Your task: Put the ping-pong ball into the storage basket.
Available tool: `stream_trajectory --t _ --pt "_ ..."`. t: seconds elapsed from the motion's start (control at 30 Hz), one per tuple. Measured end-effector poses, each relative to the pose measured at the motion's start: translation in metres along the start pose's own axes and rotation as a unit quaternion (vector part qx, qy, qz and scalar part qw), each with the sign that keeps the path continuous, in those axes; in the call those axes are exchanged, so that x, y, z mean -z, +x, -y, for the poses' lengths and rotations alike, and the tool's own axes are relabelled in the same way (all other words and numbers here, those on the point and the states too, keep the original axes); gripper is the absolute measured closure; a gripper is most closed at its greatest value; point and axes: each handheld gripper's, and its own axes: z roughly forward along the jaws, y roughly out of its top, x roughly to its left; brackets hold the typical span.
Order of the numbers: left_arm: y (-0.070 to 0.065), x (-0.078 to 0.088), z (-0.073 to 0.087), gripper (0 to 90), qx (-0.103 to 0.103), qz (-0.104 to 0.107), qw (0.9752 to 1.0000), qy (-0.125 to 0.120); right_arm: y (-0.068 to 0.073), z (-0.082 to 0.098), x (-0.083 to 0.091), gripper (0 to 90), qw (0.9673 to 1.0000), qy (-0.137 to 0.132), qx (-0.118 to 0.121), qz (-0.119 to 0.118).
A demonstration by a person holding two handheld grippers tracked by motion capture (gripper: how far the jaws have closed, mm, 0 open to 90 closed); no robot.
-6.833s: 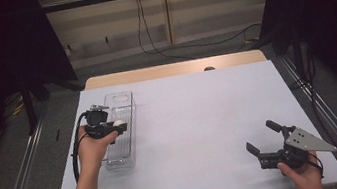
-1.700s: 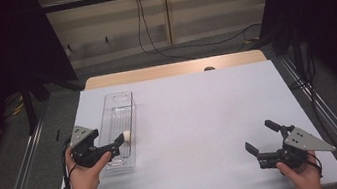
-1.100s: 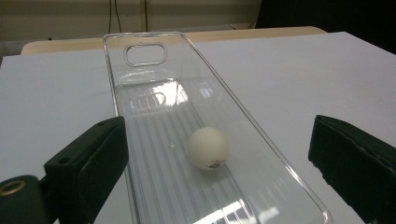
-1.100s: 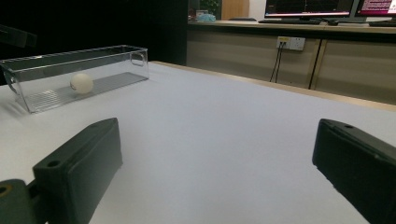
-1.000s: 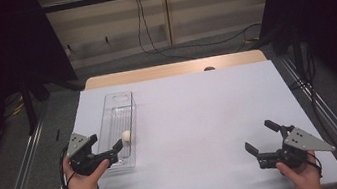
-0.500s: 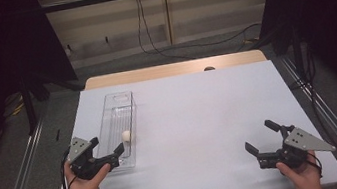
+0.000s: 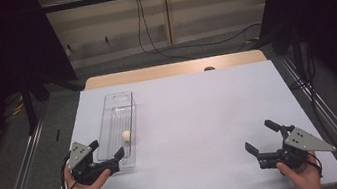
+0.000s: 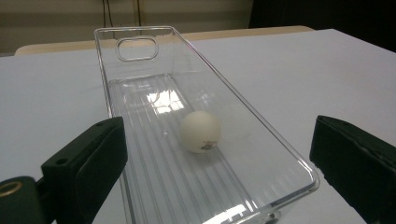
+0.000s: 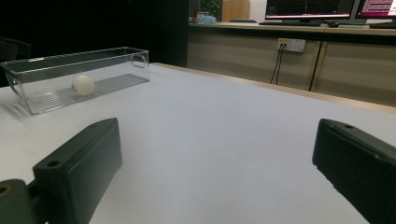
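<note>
- Left gripper sits at the near end of the clear tray, jaws spread wide and holding nothing; in the left gripper view the two black jaws stand either side of the tray's near end wall without touching it.
- Right gripper rests low over the table, well apart from the tray on its right side, jaws also wide apart and empty.
- Table: a white sheet covers it, and the tray lies lengthwise on it, running away from the person, with a cut-out handle at its far end.
- Tray: long, narrow, see-through, with a ribbed floor; it stands flat and upright.
- Ball: small and white, lying on the tray floor in the nearer half, close to the tray's right-hand wall; a small printed mark shows near its bottom on the side facing the left gripper. From the right gripper view it shows through the tray's side wall.
- Progress, as I judge it: the ball is already in the tray and neither tool grips anything, so the placing looks done; what may be left is only drawing the left hand clear of the tray.
</note>
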Motion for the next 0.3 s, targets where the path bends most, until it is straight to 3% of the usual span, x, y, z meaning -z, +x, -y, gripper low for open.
stream_trajectory --t 0.3 --pt "0.0001 0.0035 0.0000 3.7 0.000 0.003 0.9998 -0.019 -0.0002 -0.0001 -0.0003 1.0 1.0000 -0.002 0.004 -0.001"
